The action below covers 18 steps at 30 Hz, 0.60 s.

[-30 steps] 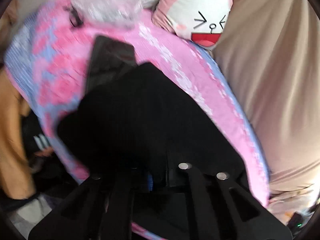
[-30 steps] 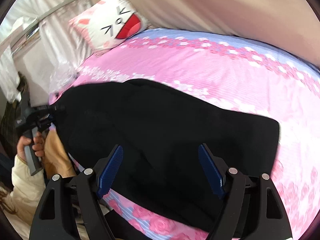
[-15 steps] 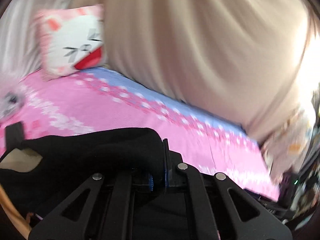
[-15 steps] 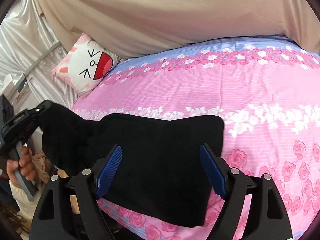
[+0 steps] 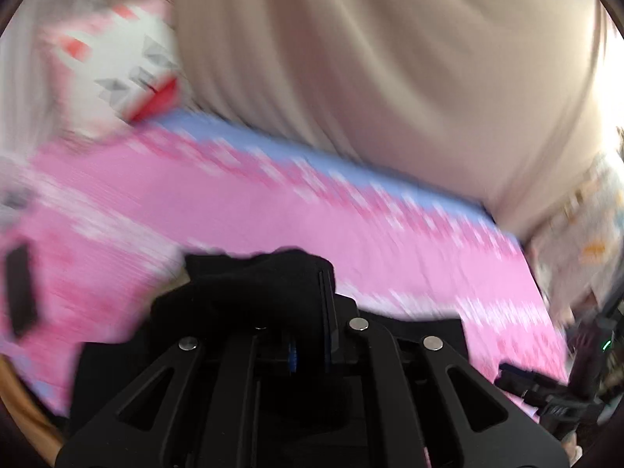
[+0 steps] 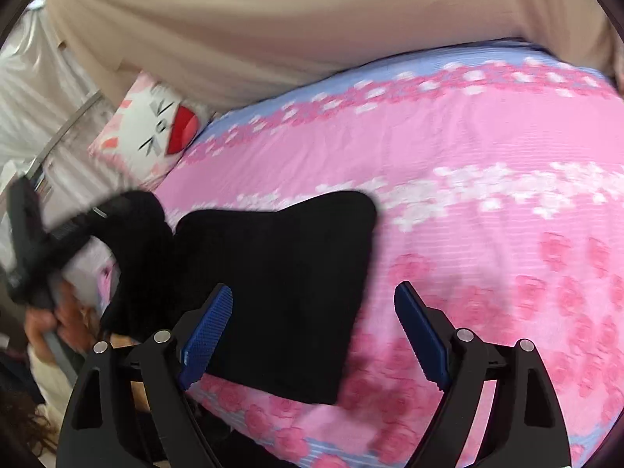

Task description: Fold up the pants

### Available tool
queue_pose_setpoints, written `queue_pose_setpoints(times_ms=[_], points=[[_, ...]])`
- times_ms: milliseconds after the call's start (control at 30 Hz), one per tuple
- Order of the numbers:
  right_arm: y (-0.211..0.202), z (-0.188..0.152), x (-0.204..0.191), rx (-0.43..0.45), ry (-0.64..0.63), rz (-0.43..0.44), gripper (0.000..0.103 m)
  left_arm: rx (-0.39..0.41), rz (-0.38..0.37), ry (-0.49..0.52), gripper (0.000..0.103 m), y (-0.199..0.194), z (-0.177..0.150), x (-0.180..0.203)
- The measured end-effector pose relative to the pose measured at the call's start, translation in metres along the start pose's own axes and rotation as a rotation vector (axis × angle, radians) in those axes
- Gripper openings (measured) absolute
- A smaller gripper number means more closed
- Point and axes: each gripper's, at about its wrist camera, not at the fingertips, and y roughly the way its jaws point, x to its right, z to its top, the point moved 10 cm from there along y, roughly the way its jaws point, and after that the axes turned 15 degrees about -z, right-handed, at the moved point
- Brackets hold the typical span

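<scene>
The black pants [image 6: 273, 292] lie partly folded on the pink floral bedsheet [image 6: 487, 234], near the front edge of the bed. One end of them is raised off the sheet at the left, clamped in the left gripper [image 5: 312, 304], whose jaws are closed on a bunched fold of the cloth. The right gripper [image 6: 312, 331] hangs above the flat part of the pants with its blue-padded jaws spread wide, holding nothing. A rabbit-face cushion [image 6: 156, 132] sits against the beige curtain [image 6: 312, 19]. The left wrist view is blurred.
</scene>
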Motion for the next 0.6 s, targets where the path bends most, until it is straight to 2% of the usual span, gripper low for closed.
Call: queue_pose_setpoints(times_ms=[67,100,133,167,200,233,267,300,333,433,500,533,567,600], points=[[0.008,0.002,-0.03,-0.004,-0.078,0.027,0.083,0.075,0.105,-0.018,0.009,-0.044,0.026,-0.04],[0.013,0.002,-0.044,-0.009,-0.111,0.04,0.083,0.106,0.187,-0.04,0.01,-0.066,0.038,-0.074],[0.017,0.002,-0.058,-0.015,-0.137,0.056,0.083,0.106,0.254,-0.056,0.012,-0.075,0.041,-0.101],[0.022,0.002,-0.071,-0.022,-0.16,0.073,0.083,0.071,0.318,-0.073,0.016,-0.079,0.037,-0.13],[0.025,0.002,-0.08,-0.027,-0.171,0.08,0.083,0.009,0.379,-0.117,0.018,-0.084,0.019,-0.169],[0.028,0.001,-0.086,-0.031,-0.179,0.079,0.083,-0.038,0.395,-0.177,0.022,-0.086,-0.002,-0.192],[0.031,0.0,-0.092,-0.036,-0.189,0.072,0.083,-0.079,0.376,-0.246,0.022,-0.088,-0.026,-0.209],[0.033,0.0,-0.094,-0.039,-0.192,0.069,0.083,-0.102,0.324,-0.324,0.022,-0.091,-0.053,-0.222],[0.035,0.0,-0.096,-0.045,-0.191,0.066,0.083,-0.103,0.284,-0.381,0.025,-0.094,-0.074,-0.229],[0.045,0.0,-0.104,-0.077,-0.184,0.058,0.083,-0.047,0.12,-0.569,0.058,-0.094,-0.123,-0.233],[0.048,0.0,-0.114,-0.088,-0.2,0.06,0.083,-0.033,0.019,-0.619,0.061,-0.076,-0.134,-0.224],[0.049,0.001,-0.12,-0.089,-0.213,0.058,0.083,-0.047,-0.034,-0.641,0.068,-0.065,-0.14,-0.218],[0.049,0.0,-0.129,-0.088,-0.234,0.059,0.083,-0.033,-0.044,-0.638,0.084,-0.062,-0.14,-0.217],[0.049,0.0,-0.135,-0.089,-0.247,0.063,0.083,0.003,-0.053,-0.605,0.087,-0.058,-0.132,-0.21]])
